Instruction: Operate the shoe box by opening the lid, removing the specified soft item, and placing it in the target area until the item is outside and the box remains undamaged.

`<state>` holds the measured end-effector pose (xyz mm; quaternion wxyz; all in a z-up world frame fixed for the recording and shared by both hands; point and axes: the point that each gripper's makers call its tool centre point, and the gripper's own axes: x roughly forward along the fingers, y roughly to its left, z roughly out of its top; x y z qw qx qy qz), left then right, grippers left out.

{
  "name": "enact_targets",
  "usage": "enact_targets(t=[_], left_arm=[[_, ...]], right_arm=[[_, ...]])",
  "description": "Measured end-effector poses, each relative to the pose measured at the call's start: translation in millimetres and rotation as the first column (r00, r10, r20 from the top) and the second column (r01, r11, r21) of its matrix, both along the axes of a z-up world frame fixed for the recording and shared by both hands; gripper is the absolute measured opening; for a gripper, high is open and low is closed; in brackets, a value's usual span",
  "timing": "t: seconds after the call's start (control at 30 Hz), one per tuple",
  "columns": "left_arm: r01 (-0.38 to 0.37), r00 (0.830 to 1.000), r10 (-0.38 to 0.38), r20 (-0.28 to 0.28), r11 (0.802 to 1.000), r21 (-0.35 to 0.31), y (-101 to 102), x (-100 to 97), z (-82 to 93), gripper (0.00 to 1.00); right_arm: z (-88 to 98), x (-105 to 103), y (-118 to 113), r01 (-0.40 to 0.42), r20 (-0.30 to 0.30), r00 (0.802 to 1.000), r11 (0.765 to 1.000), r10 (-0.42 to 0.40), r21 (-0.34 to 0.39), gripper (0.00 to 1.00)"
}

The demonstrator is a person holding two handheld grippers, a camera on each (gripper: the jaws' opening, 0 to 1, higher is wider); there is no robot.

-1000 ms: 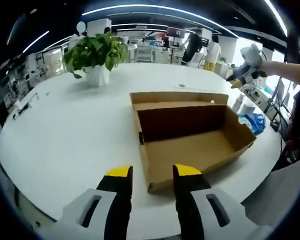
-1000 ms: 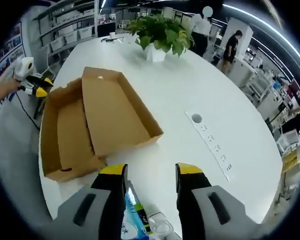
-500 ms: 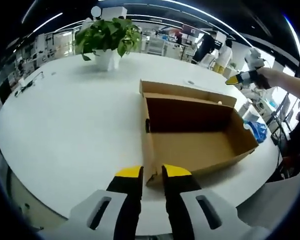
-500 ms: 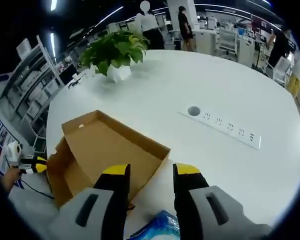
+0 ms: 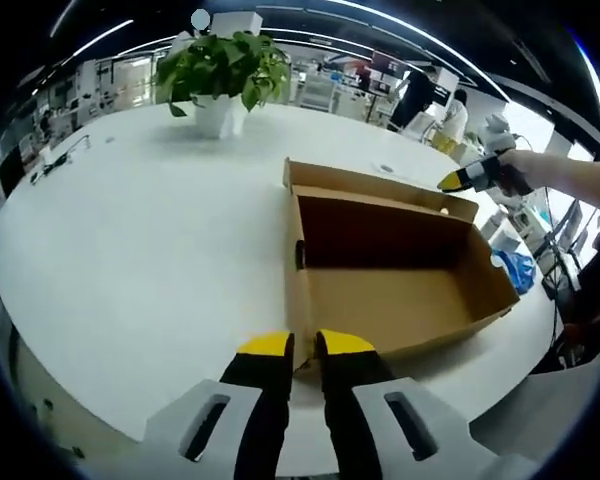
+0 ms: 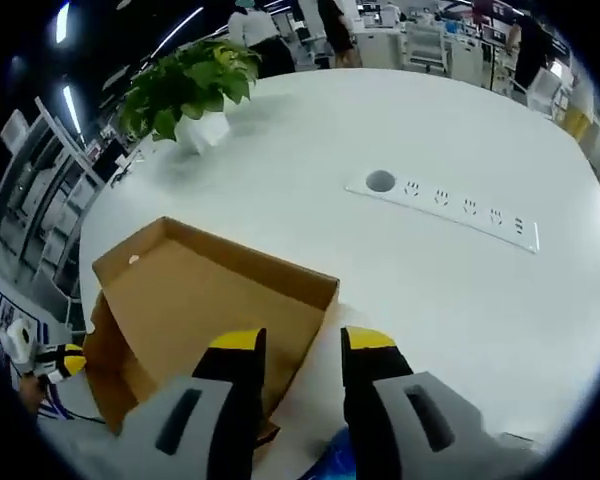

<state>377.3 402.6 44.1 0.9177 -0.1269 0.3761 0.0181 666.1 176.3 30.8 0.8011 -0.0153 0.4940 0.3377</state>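
Shoe box (image 5: 390, 290): open, empty, on desk (image 5: 130, 230). Left tongs (image 5: 298, 347) nearly together at its near wall; right tongs (image 6: 295, 341) apart above. I judge: keep clear, avoid denting cardboard.

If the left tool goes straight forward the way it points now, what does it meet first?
Most likely the near corner wall of the open cardboard box, just ahead of the left tool; the remaining gap is hard to judge.

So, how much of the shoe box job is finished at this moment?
Done: the cardboard shoe box lies open on the white table, its lid folded back and its inside bare. A blue soft item lies on the table beside the box, so removal looks done.
In hand: nothing; the left gripper sits nearly closed at the box's near wall, and the right gripper is open above the lid.
Left: at most confirming the placement.
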Motion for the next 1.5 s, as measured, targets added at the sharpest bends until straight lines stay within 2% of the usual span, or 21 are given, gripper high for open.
enact_targets(t=[0.2,0.4,0.63,0.8,0.9,1.5], left_arm=[[0.010,1.000,-0.010,0.003,1.000,0.014,-1.3,1.3,-1.7,0.04],[0.005,1.000,-0.005,0.005,1.000,0.013,-0.3,1.4,-2.5,0.04],[-0.004,1.000,0.004,0.016,1.000,0.003,-0.6,1.3,-2.2,0.04],[0.000,1.000,0.000,0.025,1.000,0.012,-1.9,1.2,-2.1,0.03],[0.002,1.000,-0.002,0.024,1.000,0.008,-1.7,1.2,-2.4,0.03],[0.001,1.000,-0.001,0.019,1.000,0.006,-1.9,1.0,-2.5,0.03]], right_arm=[[-8.6,2.0,2.1,0.035,-0.010,0.999,0.999,-0.035,-0.015,0.20],[-12.7,3.7,-4.1,0.078,-0.030,0.996,0.996,-0.079,-0.031,0.07],[-12.8,-0.4,-7.4,0.084,-0.023,0.996,0.995,-0.085,-0.058,0.04],[-3.2,0.8,-6.9,0.032,0.046,0.999,0.996,-0.028,-0.086,0.03],[5.1,2.3,-7.4,0.029,0.071,0.997,0.996,-0.023,-0.081,0.02],[59.0,-4.0,-8.5,-0.004,0.194,0.981,1.000,0.005,-0.010,0.01]])
